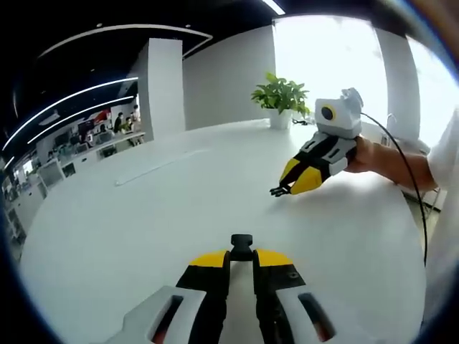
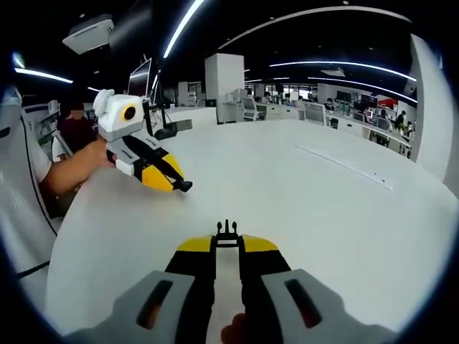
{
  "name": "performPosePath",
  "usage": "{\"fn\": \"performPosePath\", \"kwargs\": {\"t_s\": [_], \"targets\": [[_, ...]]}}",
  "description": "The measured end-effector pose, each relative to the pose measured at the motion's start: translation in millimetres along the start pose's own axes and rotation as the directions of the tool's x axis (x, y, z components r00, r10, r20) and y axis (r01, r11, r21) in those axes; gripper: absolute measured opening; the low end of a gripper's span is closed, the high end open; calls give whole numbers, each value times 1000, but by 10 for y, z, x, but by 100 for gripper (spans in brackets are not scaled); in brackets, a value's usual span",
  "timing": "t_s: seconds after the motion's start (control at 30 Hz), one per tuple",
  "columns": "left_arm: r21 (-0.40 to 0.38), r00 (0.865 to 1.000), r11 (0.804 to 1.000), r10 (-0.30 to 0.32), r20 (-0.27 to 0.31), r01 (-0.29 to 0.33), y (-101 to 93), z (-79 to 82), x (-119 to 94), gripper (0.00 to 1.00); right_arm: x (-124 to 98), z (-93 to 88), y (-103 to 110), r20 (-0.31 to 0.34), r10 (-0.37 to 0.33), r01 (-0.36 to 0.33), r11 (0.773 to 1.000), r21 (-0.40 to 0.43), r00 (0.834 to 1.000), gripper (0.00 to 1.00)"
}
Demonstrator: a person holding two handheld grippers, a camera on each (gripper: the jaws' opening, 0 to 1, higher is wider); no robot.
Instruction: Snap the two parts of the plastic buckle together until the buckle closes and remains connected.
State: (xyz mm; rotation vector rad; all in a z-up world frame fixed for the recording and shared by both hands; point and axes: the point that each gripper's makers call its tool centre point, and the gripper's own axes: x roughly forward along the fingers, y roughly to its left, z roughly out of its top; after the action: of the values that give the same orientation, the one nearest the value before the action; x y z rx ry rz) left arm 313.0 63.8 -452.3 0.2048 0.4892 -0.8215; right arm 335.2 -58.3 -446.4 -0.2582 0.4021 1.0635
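Note:
In the left gripper view my left gripper is shut on a black socket half of the buckle, which sticks out past the yellow tips. The right gripper shows farther off at the right, held by a hand, with a black pronged piece at its tip. In the right gripper view my right gripper is shut on the black pronged half of the buckle. The left gripper appears at the left with its black piece at the tip. The two halves are well apart above the white table.
A potted green plant stands at the table's far side. A long pale strip lies flat on the tabletop. The person's forearm reaches in from the right. Desks and monitors stand in the office beyond the table.

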Motion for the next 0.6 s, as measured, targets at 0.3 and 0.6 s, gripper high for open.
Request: {"fn": "performPosePath", "kwargs": {"t_s": [0.3,0.6], "targets": [[67,997,995,-73,4,72,-127,-8,-19,12,-46,-86,165,-21,58,-60,997,-56,998,12],[79,991,988,-133,9,131,-208,1,-2,12,-71,-154,338,-36,132,-135,984,-115,991,12]]}}
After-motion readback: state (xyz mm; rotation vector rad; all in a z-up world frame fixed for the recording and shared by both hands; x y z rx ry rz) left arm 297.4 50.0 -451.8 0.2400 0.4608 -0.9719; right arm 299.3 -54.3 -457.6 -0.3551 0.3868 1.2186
